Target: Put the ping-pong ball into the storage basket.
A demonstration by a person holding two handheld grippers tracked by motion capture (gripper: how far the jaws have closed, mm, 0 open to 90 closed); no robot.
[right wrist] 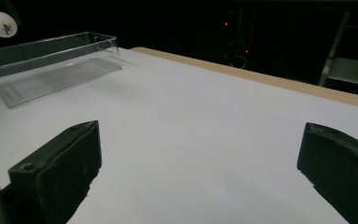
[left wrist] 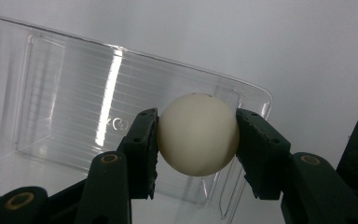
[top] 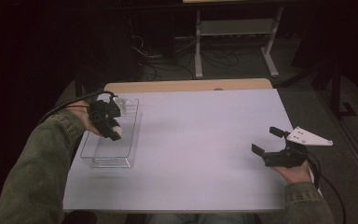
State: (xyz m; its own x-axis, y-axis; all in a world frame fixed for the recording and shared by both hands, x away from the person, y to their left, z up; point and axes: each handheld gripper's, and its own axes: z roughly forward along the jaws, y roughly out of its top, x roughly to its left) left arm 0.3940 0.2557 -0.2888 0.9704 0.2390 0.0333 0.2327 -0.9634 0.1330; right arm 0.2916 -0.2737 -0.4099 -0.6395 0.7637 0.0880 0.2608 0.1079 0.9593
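Note:
My left gripper (top: 115, 132) hangs over a clear plastic tray (top: 103, 154) at the table's left, shut on a cream-white ball (top: 117, 129). In the left gripper view the ball (left wrist: 198, 134) sits squeezed between both black pads (left wrist: 145, 149), with the clear plastic tray (left wrist: 60, 93) right below it and nothing inside the tray. My right gripper (top: 266, 140) rests low at the table's right edge, its jaws wide apart and nothing between them. The right gripper view looks across the table to the tray (right wrist: 37, 74) and the ball (right wrist: 2, 24) far off at upper left.
The white table top (top: 200, 140) has a wooden strip along its far edge. Beyond it stand a metal shelf frame (top: 235, 32) and loose cables on a dark floor. A grey three-cornered plate (top: 307, 137) sits on the right gripper.

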